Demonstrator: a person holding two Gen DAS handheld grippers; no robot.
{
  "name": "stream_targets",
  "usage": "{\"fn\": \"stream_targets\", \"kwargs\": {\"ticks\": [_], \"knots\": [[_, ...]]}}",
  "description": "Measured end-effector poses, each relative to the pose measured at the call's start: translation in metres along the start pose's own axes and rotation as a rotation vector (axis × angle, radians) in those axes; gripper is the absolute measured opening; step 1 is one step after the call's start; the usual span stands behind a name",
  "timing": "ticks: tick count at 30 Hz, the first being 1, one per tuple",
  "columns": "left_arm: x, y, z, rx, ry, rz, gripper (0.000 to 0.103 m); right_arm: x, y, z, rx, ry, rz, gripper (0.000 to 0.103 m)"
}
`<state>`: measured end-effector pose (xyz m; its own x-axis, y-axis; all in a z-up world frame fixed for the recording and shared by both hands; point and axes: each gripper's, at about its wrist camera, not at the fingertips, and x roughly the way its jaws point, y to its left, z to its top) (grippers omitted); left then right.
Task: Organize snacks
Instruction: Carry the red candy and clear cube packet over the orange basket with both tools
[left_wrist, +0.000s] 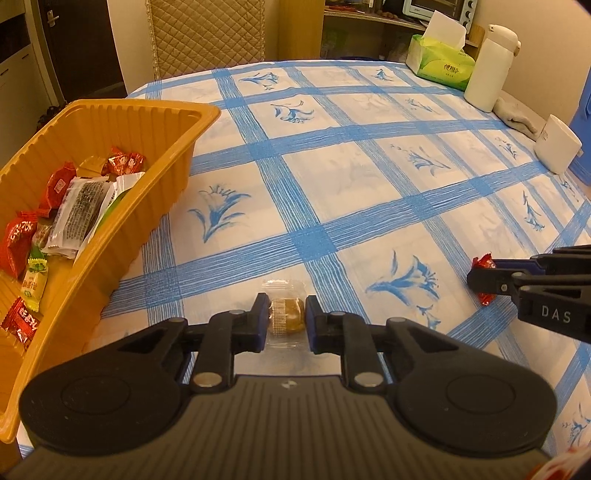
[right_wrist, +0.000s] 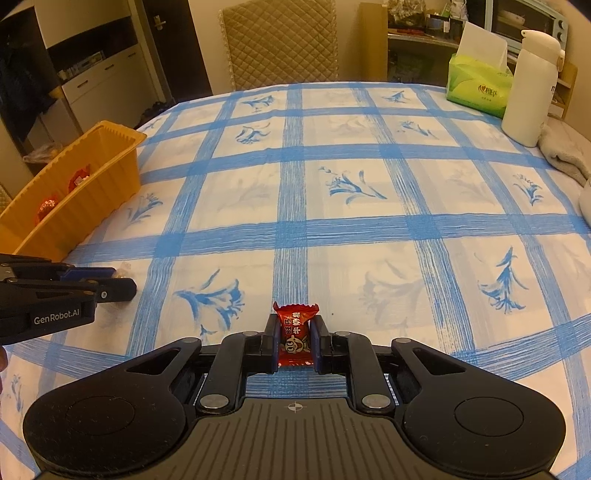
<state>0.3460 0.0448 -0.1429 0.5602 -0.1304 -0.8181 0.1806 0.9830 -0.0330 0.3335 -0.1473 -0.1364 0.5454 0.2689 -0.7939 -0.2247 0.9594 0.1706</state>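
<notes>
a: tray (left_wrist: 168, 192) sits left of both grippers, nearer the left gripper (left_wrist: 286, 319), its fingers clenched on a clear-wrapped sweet (left_wrist: 286, 314) low over the surface (left_wrist: 369, 177).
b: right gripper (right_wrist: 294, 338) grips a red candy (right_wrist: 295, 334), upright. nothing blocks the way; tissue box (left_wrist: 439, 61) and bottle (left_wrist: 489, 68) stand far off.

Quilted chair (right_wrist: 280, 40) behind checked tablecloth (right_wrist: 351, 184)

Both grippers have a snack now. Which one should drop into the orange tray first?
Left, probably. The left gripper, shut on the clear-wrapped snack, sits right beside the orange tray; the right gripper with the red candy is farther off.
</notes>
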Motion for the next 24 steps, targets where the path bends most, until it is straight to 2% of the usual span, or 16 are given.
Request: {"fn": "stream_targets", "kwargs": {"ticks": [11,24], "knots": [[-0.017,-0.002,-0.006,-0.015,-0.003,-0.007,0.018,-0.014,0.006,0.002,-0.008,-0.023,0.024,0.017],[-0.071,0.008,-0.012,-0.054,-0.062,-0.026,0.018,-0.036,0.035,0.006,-0.043,-0.03,0.093,0.017]]}}
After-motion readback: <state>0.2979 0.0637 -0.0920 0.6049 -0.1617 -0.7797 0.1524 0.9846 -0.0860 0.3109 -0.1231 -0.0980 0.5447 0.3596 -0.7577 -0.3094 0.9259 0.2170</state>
